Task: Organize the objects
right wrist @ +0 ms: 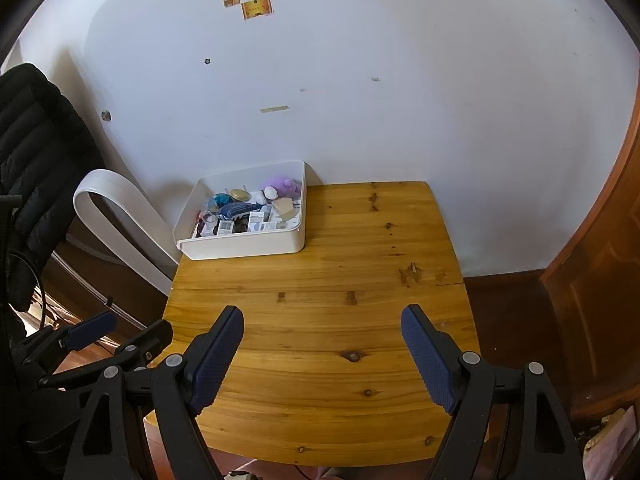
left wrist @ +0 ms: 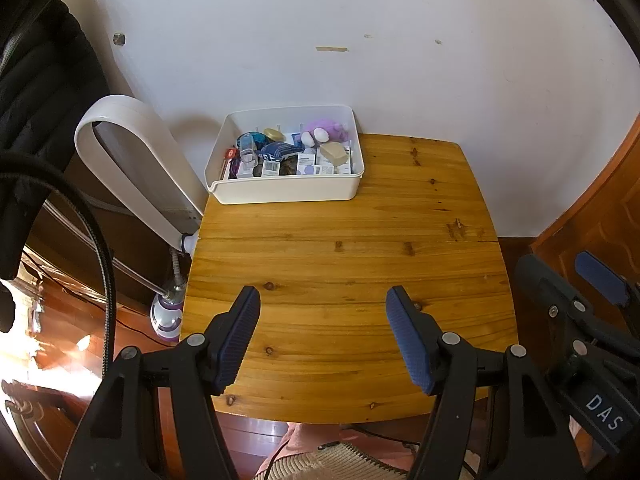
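A white plastic bin (left wrist: pixel 288 192) (right wrist: pixel 244 246) stands at the far left corner of the wooden table (left wrist: pixel 344 272) (right wrist: pixel 320 320), against the wall. It holds several small things: a purple plush toy (left wrist: pixel 326 130) (right wrist: pixel 280 186), a beige block (left wrist: pixel 334 153), a dark blue pouch (left wrist: pixel 278 151) (right wrist: pixel 236 210), small boxes and a gold lid (left wrist: pixel 274 135). My left gripper (left wrist: pixel 323 300) hovers open over the near half of the table, nothing between its fingers. My right gripper (right wrist: pixel 322 320) is open too and holds nothing; it also shows at the right edge of the left wrist view.
A white curved appliance (left wrist: pixel 132 152) (right wrist: pixel 116 216) leans beside the table's left edge. A black padded chair back (right wrist: pixel 36 152) sits further left. A wooden door (right wrist: pixel 600 280) stands at the right. A black hose (left wrist: pixel 96 264) hangs at the left.
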`<state>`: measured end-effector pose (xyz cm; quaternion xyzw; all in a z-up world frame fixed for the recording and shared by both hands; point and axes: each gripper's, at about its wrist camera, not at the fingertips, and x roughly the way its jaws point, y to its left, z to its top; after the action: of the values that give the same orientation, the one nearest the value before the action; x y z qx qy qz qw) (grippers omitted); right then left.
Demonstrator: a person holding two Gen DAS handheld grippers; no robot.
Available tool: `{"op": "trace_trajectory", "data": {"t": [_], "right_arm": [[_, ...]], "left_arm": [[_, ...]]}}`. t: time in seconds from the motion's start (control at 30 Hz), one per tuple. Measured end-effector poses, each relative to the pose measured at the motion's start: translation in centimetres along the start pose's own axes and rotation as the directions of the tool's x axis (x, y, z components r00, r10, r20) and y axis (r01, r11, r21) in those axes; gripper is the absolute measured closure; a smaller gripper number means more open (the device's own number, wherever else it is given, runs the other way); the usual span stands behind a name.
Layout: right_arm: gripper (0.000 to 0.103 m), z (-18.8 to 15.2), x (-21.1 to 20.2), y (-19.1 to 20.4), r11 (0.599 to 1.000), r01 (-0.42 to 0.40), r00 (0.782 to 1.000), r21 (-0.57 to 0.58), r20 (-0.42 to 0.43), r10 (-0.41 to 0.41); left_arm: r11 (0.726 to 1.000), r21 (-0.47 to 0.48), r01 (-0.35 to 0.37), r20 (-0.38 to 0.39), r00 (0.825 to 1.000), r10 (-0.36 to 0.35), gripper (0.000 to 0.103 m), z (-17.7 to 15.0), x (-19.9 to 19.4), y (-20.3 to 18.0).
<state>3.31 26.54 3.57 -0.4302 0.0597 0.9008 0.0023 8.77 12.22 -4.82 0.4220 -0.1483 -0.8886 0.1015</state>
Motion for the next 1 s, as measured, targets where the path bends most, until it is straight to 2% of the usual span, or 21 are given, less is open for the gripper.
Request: {"op": "trace_trajectory", "data": {"t": [1.0], "right_arm": [[0.021,-0.2,0.4,1.3,0.999,0.020,1.000,0.026,-0.011,-0.019]], "left_arm": [[1.000,0.003,0.006,-0.003,1.000,-0.006,0.034,-0.3,0.2,0.4]]}}
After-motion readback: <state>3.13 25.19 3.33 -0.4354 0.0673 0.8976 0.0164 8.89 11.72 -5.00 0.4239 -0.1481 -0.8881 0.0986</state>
